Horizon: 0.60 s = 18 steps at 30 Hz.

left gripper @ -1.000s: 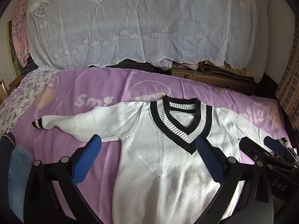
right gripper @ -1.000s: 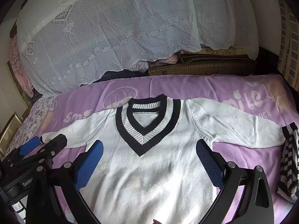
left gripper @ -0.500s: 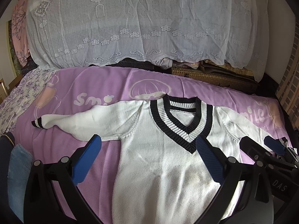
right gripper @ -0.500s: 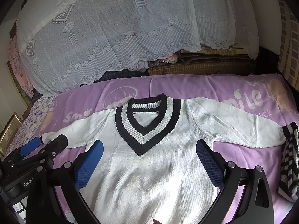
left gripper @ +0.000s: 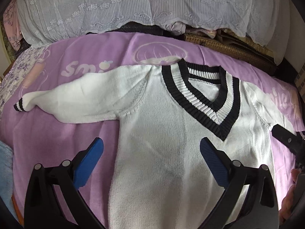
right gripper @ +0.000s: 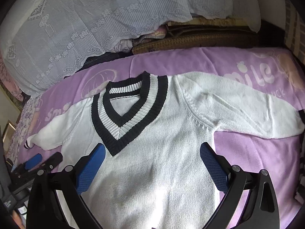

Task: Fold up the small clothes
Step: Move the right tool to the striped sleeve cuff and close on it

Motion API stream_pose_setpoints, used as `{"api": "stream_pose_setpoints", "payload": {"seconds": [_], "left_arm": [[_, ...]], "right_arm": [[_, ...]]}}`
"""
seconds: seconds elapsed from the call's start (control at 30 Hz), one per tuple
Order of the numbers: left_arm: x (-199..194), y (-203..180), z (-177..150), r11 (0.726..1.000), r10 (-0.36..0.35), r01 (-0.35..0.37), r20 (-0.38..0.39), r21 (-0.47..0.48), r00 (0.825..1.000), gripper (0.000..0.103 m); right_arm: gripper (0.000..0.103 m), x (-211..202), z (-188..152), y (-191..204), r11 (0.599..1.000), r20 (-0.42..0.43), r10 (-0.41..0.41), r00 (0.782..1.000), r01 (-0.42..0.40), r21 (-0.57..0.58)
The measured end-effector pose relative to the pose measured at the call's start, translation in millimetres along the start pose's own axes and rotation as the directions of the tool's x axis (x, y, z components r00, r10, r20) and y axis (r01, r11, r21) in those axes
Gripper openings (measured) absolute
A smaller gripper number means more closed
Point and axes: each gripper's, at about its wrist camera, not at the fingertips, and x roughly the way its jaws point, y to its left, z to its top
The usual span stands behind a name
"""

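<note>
A small white knit sweater (left gripper: 162, 133) with a black-and-white striped V-neck lies flat, front up, on a purple blanket (left gripper: 57, 137), both sleeves spread out. It also shows in the right wrist view (right gripper: 156, 152). My left gripper (left gripper: 151, 152) is open and empty, hovering over the sweater's left side near the armpit. My right gripper (right gripper: 152, 156) is open and empty above the sweater's chest, just below the V-neck point. The left sleeve cuff (left gripper: 19, 106) lies far left. The right sleeve (right gripper: 247, 110) reaches the right edge.
A white lace cloth (left gripper: 133, 5) covers a pile behind the blanket, with woven mats (left gripper: 228, 47) under it. A light blue garment (left gripper: 5, 171) lies at the left. A striped garment (right gripper: 302, 171) lies at the right edge.
Both grippers have moved forward and down, closer to the sweater, which now fills more of each view. The sweater has not moved. Both grippers stay open.
</note>
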Motion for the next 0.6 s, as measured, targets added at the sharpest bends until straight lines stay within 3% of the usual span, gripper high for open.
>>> {"api": "stream_pose_setpoints", "payload": {"seconds": [0.1,0.27,0.4,0.5,0.57,0.6], "left_arm": [[20,-10,-8,0.999,-0.042,0.043,-0.044,0.031,0.998,0.099],[61,-21,-25,0.997,0.020,-0.010,-0.129,0.076,0.991,0.099],[59,-19,-28,0.997,0.017,-0.009,-0.105,0.078,0.994,0.099],[57,-18,-28,0.997,0.011,-0.003,-0.098,0.075,0.995,0.099],[53,-17,-27,0.997,0.018,-0.012,-0.088,0.071,0.996,0.099],[48,-17,-27,0.997,0.028,-0.023,-0.074,0.070,0.997,0.099]], "right_arm": [[0.100,17,-2,-25,0.996,-0.025,0.022,0.999,-0.020,0.091],[0.100,52,-12,-72,0.966,-0.117,0.077,0.990,-0.045,0.256],[0.100,58,-22,-100,0.911,-0.036,0.216,0.976,-0.188,0.366],[0.099,56,-27,-104,0.910,-0.025,0.285,0.958,-0.263,0.320],[0.099,44,-27,-109,0.922,-0.025,0.269,0.963,-0.250,0.295],[0.099,30,-28,-118,0.931,0.011,0.197,0.980,-0.190,0.312]]}}
